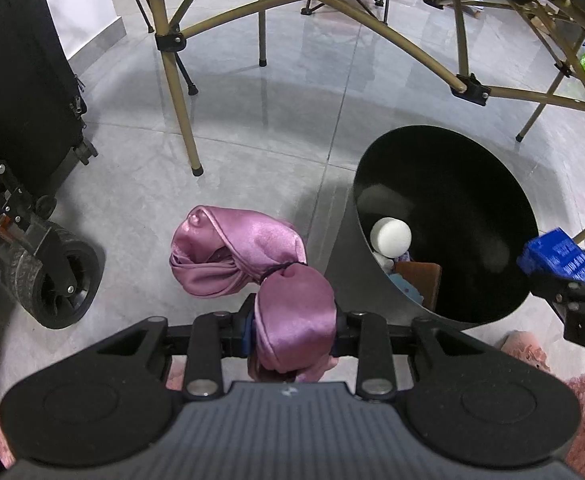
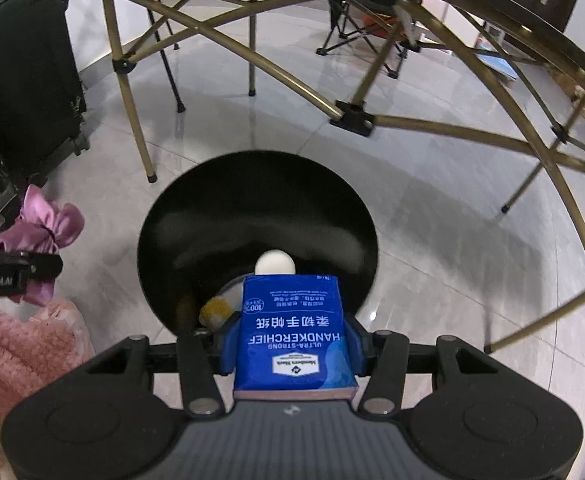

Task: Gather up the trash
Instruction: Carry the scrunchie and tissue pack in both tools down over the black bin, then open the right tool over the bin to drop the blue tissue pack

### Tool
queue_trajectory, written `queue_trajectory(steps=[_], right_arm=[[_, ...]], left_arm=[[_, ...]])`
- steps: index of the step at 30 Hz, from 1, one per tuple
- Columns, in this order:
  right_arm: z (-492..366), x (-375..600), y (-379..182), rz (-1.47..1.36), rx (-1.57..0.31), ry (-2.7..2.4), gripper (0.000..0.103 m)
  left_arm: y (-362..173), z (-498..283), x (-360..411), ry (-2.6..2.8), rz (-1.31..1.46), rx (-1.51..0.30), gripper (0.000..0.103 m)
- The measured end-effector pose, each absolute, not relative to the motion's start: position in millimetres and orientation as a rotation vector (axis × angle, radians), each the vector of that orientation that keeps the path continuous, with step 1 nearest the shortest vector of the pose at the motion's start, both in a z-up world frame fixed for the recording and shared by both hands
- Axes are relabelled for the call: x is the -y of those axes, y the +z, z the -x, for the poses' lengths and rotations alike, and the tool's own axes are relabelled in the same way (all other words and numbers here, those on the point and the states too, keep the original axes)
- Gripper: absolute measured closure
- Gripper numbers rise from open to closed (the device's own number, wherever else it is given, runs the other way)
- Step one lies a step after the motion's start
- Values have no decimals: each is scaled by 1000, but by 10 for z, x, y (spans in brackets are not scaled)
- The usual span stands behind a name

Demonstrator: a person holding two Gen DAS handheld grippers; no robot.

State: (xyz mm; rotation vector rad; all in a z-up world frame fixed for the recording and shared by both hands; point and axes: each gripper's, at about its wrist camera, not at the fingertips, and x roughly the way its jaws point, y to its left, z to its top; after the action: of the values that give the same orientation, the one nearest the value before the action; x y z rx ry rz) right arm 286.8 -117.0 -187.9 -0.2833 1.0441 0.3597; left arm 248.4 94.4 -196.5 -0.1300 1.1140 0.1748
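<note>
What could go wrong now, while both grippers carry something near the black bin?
The blue tissue pack sits over the near rim of the black bin; released now, it might hit the rim and fall outside. The pink satin cloth in the left gripper hangs beside the bin, not over it, and its loose end could catch the rim.

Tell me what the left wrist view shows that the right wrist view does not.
Only the left wrist view: a black rubber wheel at the left edge. Only the right wrist view: the printed face of the blue tissue pack, held in the right gripper. Both: the black bin, the white ball inside it, and the purple satin cloth in the left gripper.
</note>
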Motion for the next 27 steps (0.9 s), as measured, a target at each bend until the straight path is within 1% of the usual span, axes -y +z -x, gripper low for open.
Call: queue_trajectory(steps=[13,27], right_arm=[[-3345,848,-1964,287,-1077,380,53],[-3560,666,-2077,265,-1111,386,53]], left_arm=[[-1992,-2551,-1067,201,140,-1119,71],[-2082,-2662,-1179,228,148,-1145,71]])
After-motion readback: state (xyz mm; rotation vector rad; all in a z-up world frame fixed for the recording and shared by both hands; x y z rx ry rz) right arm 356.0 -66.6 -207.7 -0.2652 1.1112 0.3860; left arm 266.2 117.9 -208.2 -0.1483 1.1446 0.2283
